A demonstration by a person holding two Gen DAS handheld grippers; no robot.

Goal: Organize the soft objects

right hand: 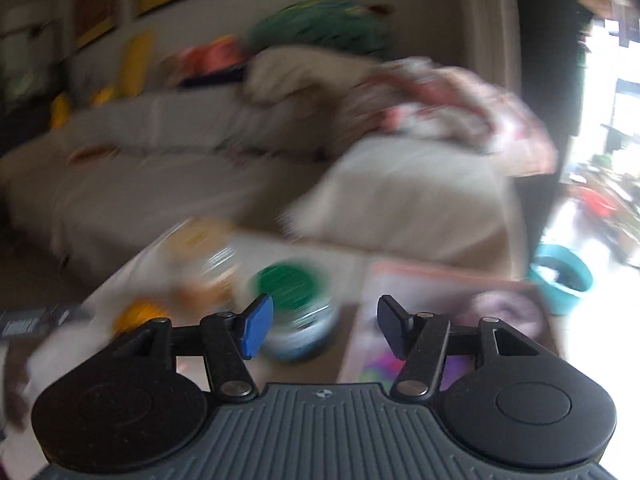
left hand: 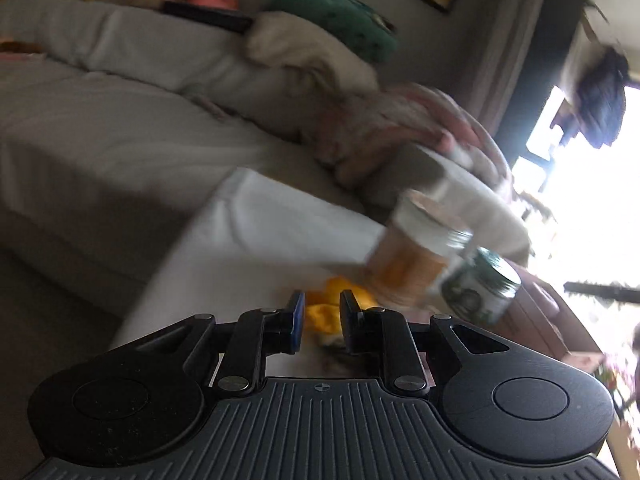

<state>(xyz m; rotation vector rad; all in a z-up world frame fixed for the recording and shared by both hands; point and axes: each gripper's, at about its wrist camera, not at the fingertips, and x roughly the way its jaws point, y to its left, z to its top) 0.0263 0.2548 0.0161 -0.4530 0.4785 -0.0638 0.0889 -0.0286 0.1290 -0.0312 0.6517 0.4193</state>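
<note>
Both views are blurred by motion. A grey sofa (left hand: 120, 128) holds a cream blanket (left hand: 304, 52), a green plush pillow (left hand: 340, 16) and a pink patterned cloth (left hand: 404, 128). A white cushion (right hand: 412, 196) lies at the sofa's near end. My left gripper (left hand: 322, 320) has its jaws narrowly apart over a yellow soft thing (left hand: 324, 312) on the table; I cannot tell if it grips it. My right gripper (right hand: 324, 328) is open and empty above a green-lidded jar (right hand: 296, 308).
A white-clothed table (left hand: 248, 240) carries a white-lidded orange jar (left hand: 412, 252) and a green-lidded jar (left hand: 480, 288). A book or box (right hand: 440, 304) lies at the table's right. A teal basin (right hand: 564, 280) stands on the floor by the bright doorway.
</note>
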